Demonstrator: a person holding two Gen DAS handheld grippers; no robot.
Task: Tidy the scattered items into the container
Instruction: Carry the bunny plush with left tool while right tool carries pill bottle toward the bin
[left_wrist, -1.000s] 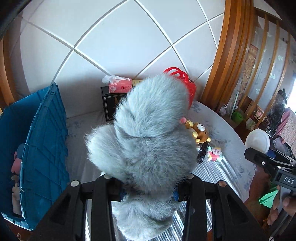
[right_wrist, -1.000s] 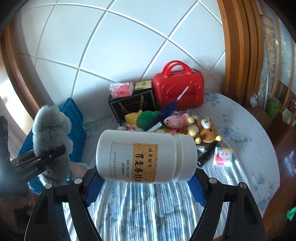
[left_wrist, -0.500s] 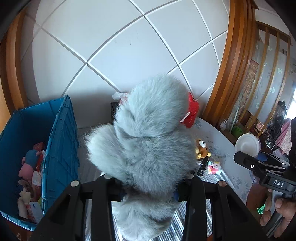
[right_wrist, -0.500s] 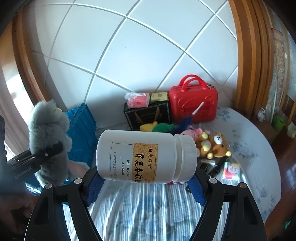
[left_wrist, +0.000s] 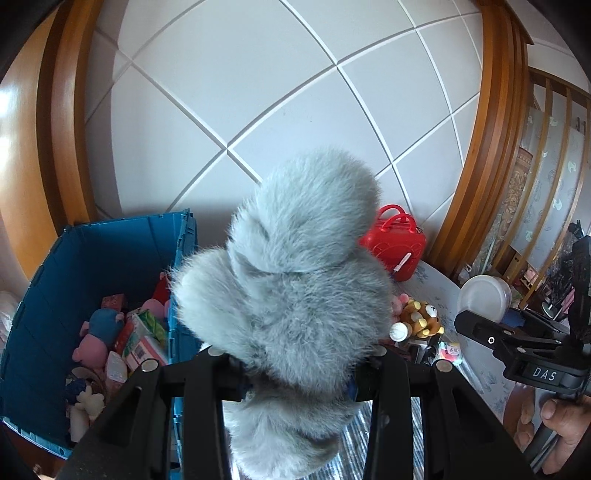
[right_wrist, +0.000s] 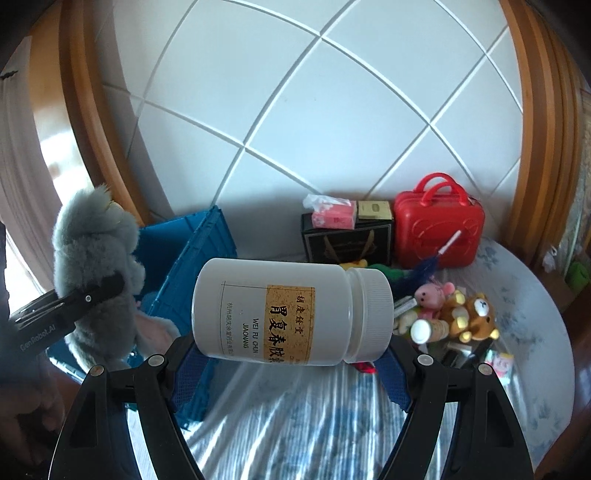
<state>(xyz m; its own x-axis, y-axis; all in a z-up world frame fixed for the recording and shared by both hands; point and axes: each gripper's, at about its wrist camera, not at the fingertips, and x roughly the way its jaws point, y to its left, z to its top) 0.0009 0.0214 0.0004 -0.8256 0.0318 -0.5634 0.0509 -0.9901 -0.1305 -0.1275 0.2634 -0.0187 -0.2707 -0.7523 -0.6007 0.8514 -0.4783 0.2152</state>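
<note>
At the left edge of the round table stands the blue crate (left_wrist: 44, 295), the container for this tidy-up, and it is already partly filled: pink and blue soft toys (left_wrist: 98, 328), small packets and a white figure lie on its floor, so a good share of the work looks done. Just right of it the left gripper (left_wrist: 295, 373) is clenched hard on a grey plush toy (left_wrist: 295, 288), which hangs in the air close to the crate's near wall and not yet over the opening. Next along, the right gripper (right_wrist: 291, 350) grasps a white medicine bottle (right_wrist: 291, 314) lying sideways between its blue pads, raised above the striped cloth (right_wrist: 295, 424) near the middle of the table, with the crate to its left. Both things seem to be on their way in and not yet let go. What is left sits toward the table's right side: a brown bear (right_wrist: 476, 317), a pink plush (right_wrist: 432, 293), a green toy, a blue feathered stick and some small packets. At the back edge stand a black box (right_wrist: 347, 243) with a pink tissue pack (right_wrist: 332, 214) on it and a red case (right_wrist: 439, 229). The crate's raised wall lies between the bottle and the opening and would have to be cleared.
</note>
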